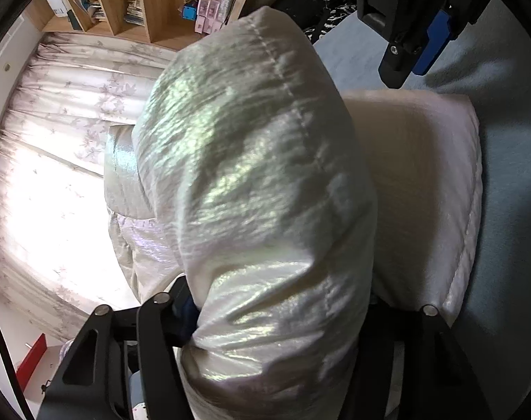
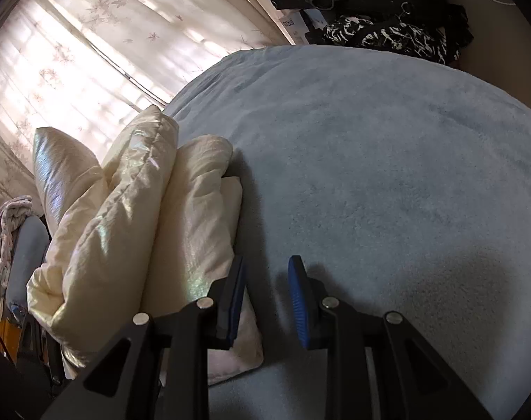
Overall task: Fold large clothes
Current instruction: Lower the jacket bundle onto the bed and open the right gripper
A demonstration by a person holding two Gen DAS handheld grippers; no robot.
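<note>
A puffy, quilted jacket (image 1: 251, 182) with a shimmering cream shell is pinched by the left gripper (image 1: 265, 329), a thick fold bulging up between its jaws, while the rest lies bunched at the edge of the fleecy blue bed (image 2: 388, 147). The right gripper (image 2: 265, 301) is held partly open and empty beside the bundle. The slippery fold is best carried across slowly, then pressed flat.
</note>
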